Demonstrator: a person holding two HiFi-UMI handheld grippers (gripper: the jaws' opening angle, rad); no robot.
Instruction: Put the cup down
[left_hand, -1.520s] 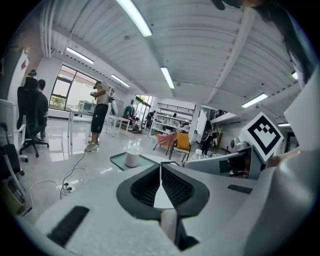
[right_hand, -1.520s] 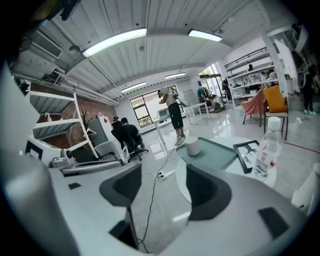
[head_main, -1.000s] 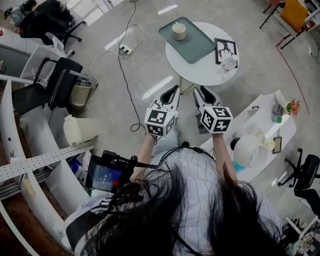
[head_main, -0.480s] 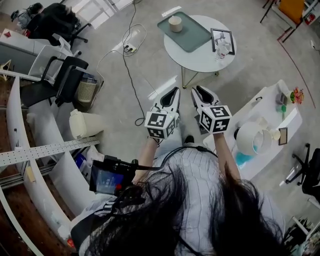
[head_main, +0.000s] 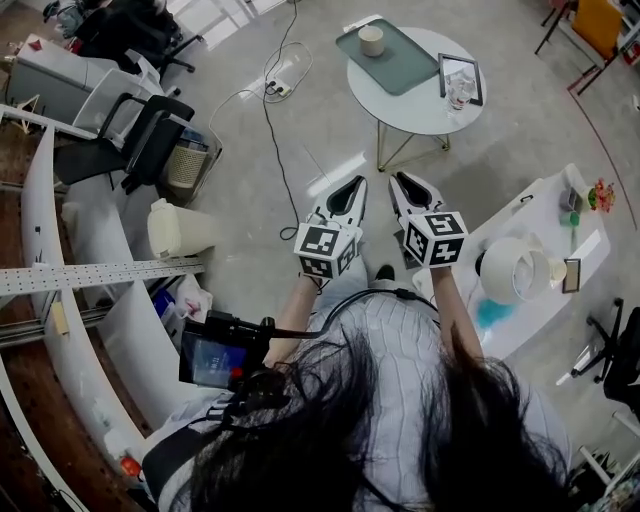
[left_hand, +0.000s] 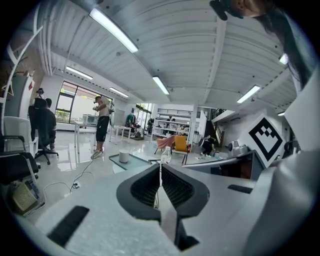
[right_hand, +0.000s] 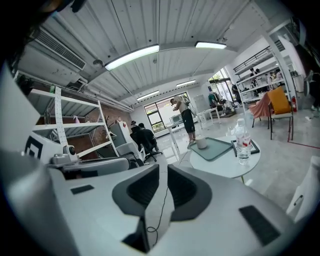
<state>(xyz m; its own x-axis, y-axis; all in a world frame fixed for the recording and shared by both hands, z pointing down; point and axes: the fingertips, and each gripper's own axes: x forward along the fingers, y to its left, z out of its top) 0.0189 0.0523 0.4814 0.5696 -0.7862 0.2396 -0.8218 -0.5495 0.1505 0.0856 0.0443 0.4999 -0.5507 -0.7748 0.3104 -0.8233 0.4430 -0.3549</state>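
Observation:
A pale cup (head_main: 371, 40) stands upright on a green tray (head_main: 400, 62) on the round white table (head_main: 420, 105), far ahead of both grippers. It shows too in the left gripper view as the cup (left_hand: 124, 156), and in the right gripper view as the cup (right_hand: 201, 143) on the tray (right_hand: 217, 148). My left gripper (head_main: 346, 192) is shut and empty, its tips touching (left_hand: 160, 166). My right gripper (head_main: 407, 186) has just been closing. A narrow slit remains between its pads (right_hand: 161, 169), with nothing in it. Both are held side by side over the floor.
A water bottle (head_main: 459, 92) and a framed picture (head_main: 462, 68) share the table. Black office chairs (head_main: 140, 140), a wicker bin (head_main: 187, 165) and a white canister (head_main: 175, 228) stand at the left. A cable (head_main: 275, 130) runs across the floor. A white desk (head_main: 545, 215) is at the right.
The person and both grippers have drawn back from the round table, which now sits higher and farther off in the head view. The cup has stayed on the tray.

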